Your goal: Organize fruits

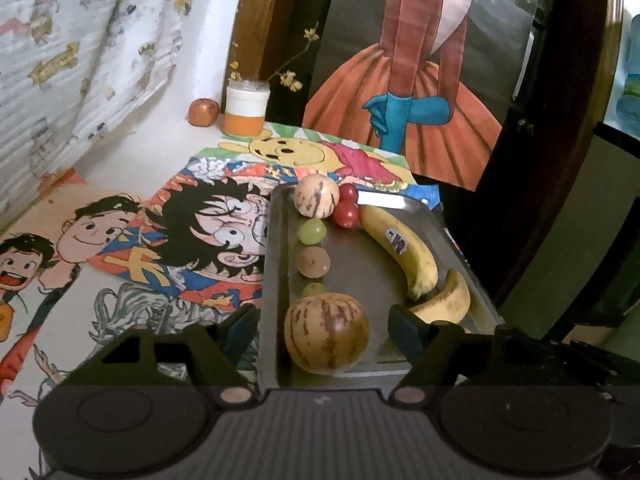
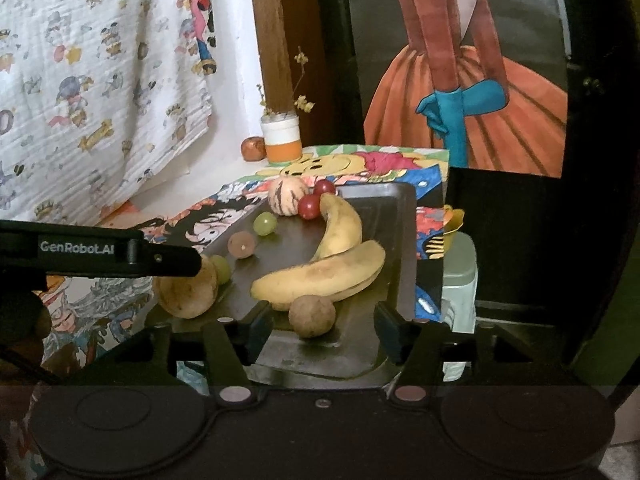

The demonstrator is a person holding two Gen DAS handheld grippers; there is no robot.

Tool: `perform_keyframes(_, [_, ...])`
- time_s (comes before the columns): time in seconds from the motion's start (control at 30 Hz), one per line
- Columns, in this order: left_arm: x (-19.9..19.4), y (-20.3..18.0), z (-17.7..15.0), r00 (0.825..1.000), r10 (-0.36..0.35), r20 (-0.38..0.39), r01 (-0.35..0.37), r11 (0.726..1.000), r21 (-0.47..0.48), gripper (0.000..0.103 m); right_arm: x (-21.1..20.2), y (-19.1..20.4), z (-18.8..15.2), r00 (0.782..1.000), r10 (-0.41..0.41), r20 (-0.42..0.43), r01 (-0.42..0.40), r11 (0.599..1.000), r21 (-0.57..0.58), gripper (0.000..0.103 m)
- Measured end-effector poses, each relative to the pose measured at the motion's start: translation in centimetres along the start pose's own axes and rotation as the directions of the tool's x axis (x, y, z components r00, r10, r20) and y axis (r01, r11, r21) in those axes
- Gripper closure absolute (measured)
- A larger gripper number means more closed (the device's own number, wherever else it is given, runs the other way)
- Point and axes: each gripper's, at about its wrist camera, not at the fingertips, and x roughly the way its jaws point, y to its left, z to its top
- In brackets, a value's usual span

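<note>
- The left tool [image 1: 324, 326] is hovering over the near left end of the metal tray [image 1: 276, 280], its fingers spread wide on either side of a big striped melon [image 1: 326, 334] without pressing on it.
- The right tool [image 2: 324, 332] is standing spread at the tray's near edge, with a round brown fruit [image 2: 312, 316] lying loose between its fingers (no pad is touching it).
- Two bananas are lying across the right half of the tray: the long one [image 1: 404, 252] is curving toward the far end, and the shorter one [image 1: 448, 300] is touching its near tip.
- Along the left wall, a green grape [image 1: 312, 231], a small brown fruit [image 1: 314, 263] and a second grape [image 1: 314, 290] are sitting in a row.
- A smaller striped melon [image 1: 316, 195] and two red fruits [image 1: 346, 206] are resting at the far end.
- The tray is lying on cartoon drawings [image 1: 192, 216] covering the worktop.
- An orange-and-white jar [image 1: 246, 108] is standing far back, with an orange fruit [image 1: 203, 112] just left of it.
</note>
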Motion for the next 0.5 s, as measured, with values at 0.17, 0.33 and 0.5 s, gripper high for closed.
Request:
perform_keyframes(0.17, [-1.0,0.3,0.0,0.999,0.021,0.033,-0.021,1.0,-0.016,0.01,-0.9,-0.2,0.0,0.999,-0.025,0.033,0.024,0.999,0.021,0.027])
perform_keyframes(0.33, [-2.0,0.6,-0.2,0.996,0.052,0.071,-0.05,0.998,-0.034,0.0,-1.6,-0.1,0.1,0.998,-0.037,0.06,0.035,0.999,0.027,0.015])
perform_keyframes(0.5, [-2.7,0.9,-0.4,0.995,0.058,0.08,-0.054,0.997,-0.055,0.0,-2.5,0.0,0.0,0.996,-0.029,0.086,0.026,0.999,0.034,0.004])
